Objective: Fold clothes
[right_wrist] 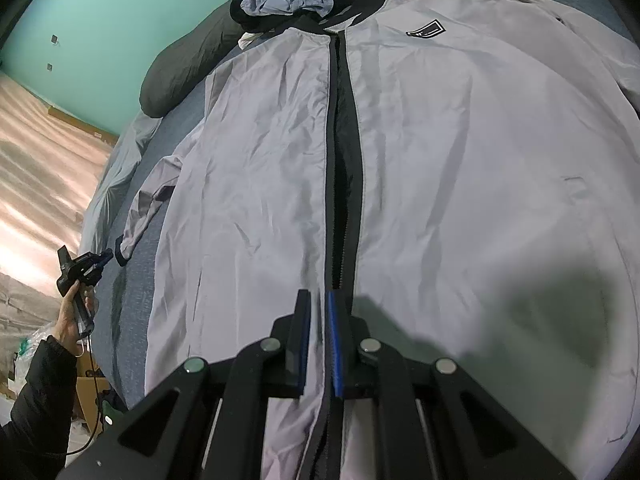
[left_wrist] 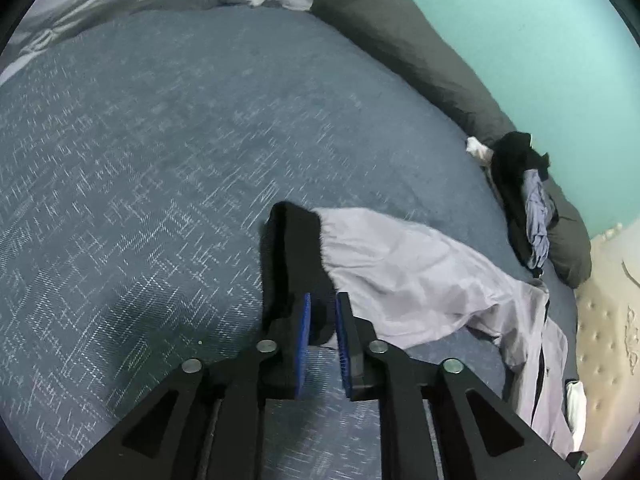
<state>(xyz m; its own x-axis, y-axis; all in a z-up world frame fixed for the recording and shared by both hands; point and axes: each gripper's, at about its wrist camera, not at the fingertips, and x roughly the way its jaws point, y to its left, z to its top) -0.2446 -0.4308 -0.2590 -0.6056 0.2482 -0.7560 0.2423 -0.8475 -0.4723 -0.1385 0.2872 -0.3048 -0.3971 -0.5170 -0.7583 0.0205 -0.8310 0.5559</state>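
A light grey jacket (right_wrist: 460,168) lies front-up across the blue bedspread (left_wrist: 140,152), filling most of the right wrist view, its black zipper (right_wrist: 344,160) running up the middle of the frame. The right claw (right_wrist: 319,336) sits at bottom centre, pads narrowly apart around the zipper edge — whether it pinches the fabric I cannot tell. In the left wrist view, the left claw (left_wrist: 322,336) pinches the black sleeve cuff (left_wrist: 294,256) at lower centre. A heap of dark clothes (left_wrist: 520,184) rests at right, against a dark pillow (left_wrist: 404,44).

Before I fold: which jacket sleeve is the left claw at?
The sleeve with the black cuff between the left claw pads; the other lies off frame.
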